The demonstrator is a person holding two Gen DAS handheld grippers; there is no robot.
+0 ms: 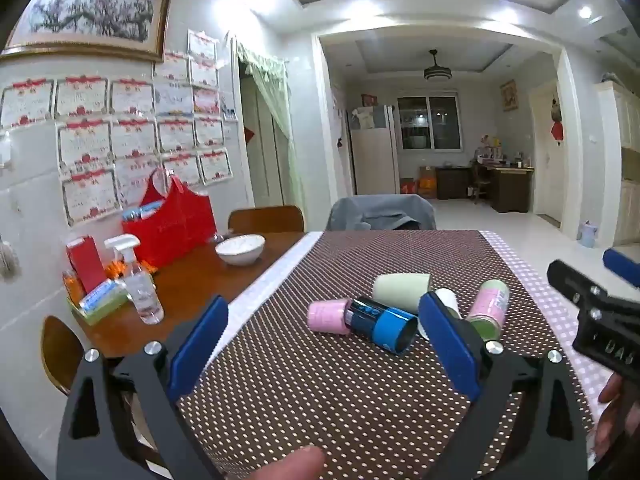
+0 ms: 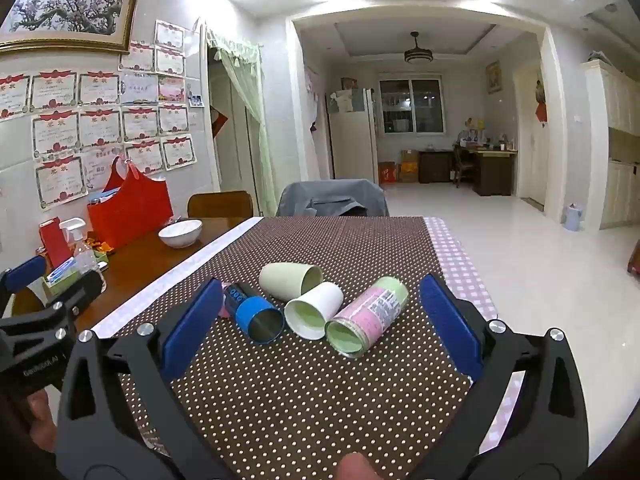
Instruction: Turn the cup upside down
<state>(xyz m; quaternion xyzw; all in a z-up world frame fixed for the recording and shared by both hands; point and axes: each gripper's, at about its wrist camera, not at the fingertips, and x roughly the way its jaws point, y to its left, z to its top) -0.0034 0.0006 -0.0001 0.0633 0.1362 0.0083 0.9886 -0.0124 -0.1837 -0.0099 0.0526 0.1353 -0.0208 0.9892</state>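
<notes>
- Two grippers, both spread wide and holding nothing: the left gripper (image 1: 324, 344) and the right gripper (image 2: 320, 324) hover low over the dotted cloth (image 2: 320, 392), side by side, short of the cups.
- Five cups lie on their sides in a loose cluster just ahead of both, none upright, none touched.
- From the right wrist view the white cup (image 2: 314, 310) sits nearly on the centreline between the fingers, its mouth facing the camera, its long axis running away and slightly right. That looks like the easiest target, and the right gripper seems better lined up for it.
- The blue cup (image 2: 256, 314) lies just left of it, the pink-green cup (image 2: 366, 316) just right, both mouths toward the camera; the pale green cup (image 2: 290, 276) lies behind, crosswise, mouth to the right.
- To close on a wall, I judge the fingers must straddle the cup across its axis; neighbours crowd both sides.
- The left wrist view alone shows a pink cup (image 1: 329, 316) clearly, at the blue cup's (image 1: 380, 324) far end; there the white cup is mostly hidden behind the left gripper's right finger.
- The right wrist view alone shows the open mouths.
</notes>
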